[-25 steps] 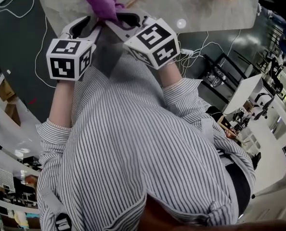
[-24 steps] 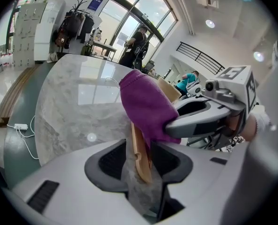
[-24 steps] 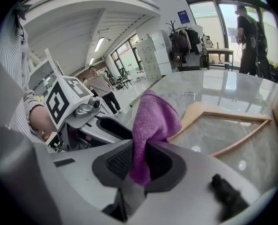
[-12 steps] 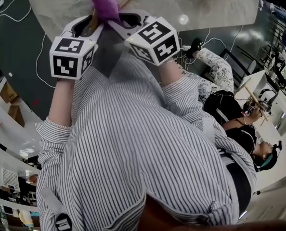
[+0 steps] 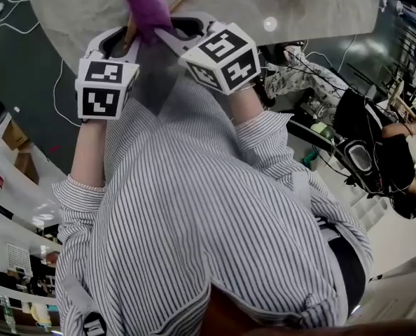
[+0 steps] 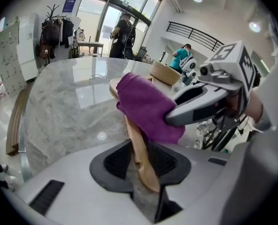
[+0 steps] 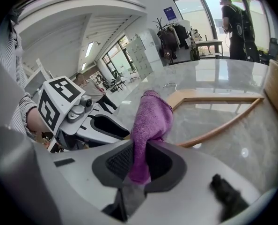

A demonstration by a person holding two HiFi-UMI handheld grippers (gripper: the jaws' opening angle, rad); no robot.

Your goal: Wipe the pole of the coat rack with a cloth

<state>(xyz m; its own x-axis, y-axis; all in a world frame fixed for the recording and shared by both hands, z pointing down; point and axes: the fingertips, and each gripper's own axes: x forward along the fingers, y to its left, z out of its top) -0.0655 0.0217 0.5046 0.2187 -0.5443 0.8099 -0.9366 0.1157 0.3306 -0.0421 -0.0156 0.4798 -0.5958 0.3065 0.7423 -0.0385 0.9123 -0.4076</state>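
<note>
Both arms reach out front, side by side, with the left forearm (image 5: pixel 89 149) bare and the right in a striped sleeve (image 5: pixel 264 128). Both grippers tilt downward, tips almost meeting. The left gripper (image 6: pixel 140 156) has just been closing its jaws, which now hug the pole (image 6: pixel 138 149). The right gripper (image 7: pixel 138 159) pinches the cloth (image 7: pixel 150 121) tight.

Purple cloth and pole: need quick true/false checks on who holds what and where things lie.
1. The right gripper has its tongs shut on the purple cloth. True.
2. Wooden parts of the coat rack lie on the marble table. True.
3. The left gripper is empty. False: its tongs have just been closing and now clamp the wooden pole.
4. The cloth lies spread flat on the table. False: it is bunched against the pole, pinched by the right gripper.
</note>
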